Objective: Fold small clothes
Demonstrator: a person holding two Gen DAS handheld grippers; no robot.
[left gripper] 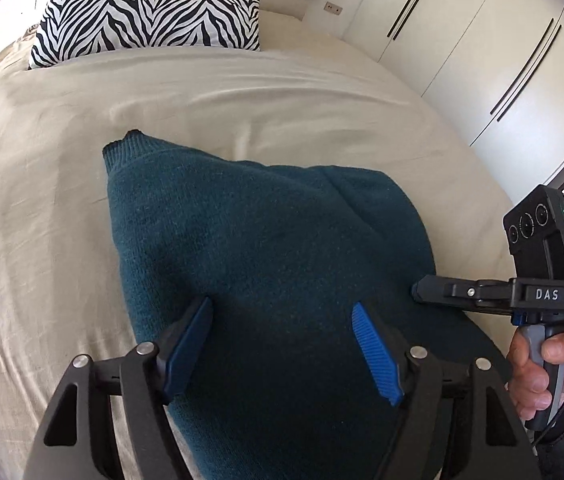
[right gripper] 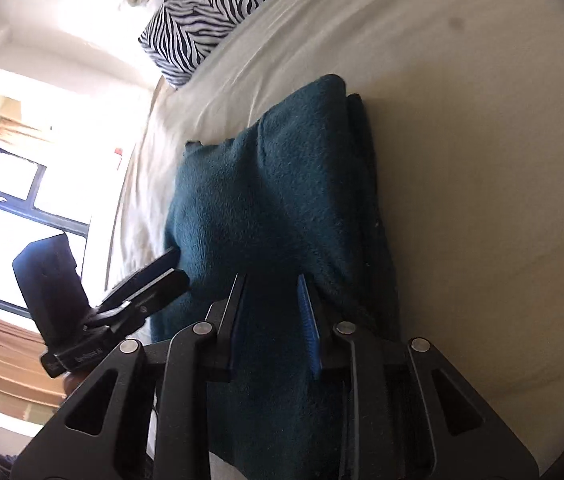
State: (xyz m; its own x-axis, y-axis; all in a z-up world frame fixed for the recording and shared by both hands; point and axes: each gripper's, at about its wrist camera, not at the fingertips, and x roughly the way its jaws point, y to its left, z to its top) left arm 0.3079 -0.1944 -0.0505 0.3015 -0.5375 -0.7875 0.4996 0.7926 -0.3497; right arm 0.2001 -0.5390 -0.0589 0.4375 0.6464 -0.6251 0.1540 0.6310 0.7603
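**Teal sweater lies lengthwise on the bed, both grippers over its near end**

A dark teal knitted sweater [left gripper: 265, 240] lies folded on the cream bedsheet [left gripper: 61, 200], well short of the zebra-striped black and white pillow [left gripper: 149, 8] at the head of the bed; its long axis runs from the near edge of the bed up toward that pillow, with a ribbed band [left gripper: 121, 152] at the far end pointing that way; in the right wrist view the same sweater [right gripper: 265, 200] shows stacked layers along its right-hand edge, so it is already folded over on itself

The left gripper [left gripper: 282, 312] hangs over the near part of the sweater with its blue ribbed pads [left gripper: 374, 352] spread wide, nothing pinched between them; whether the tips touch the knit I cannot tell

The right gripper [right gripper: 271, 308] has its jaws close together with a narrow gap, teal cloth showing in that gap; whether the pads actually pinch the fabric I cannot tell; from the left wrist view its black fingers [left gripper: 434, 292] reach the sweater's right edge, and a person's hand [left gripper: 538, 372] grips the handle below

White wardrobe doors [left gripper: 462, 40] stand along the far side of the bed; a bright window [right gripper: 13, 200] shows on the other side
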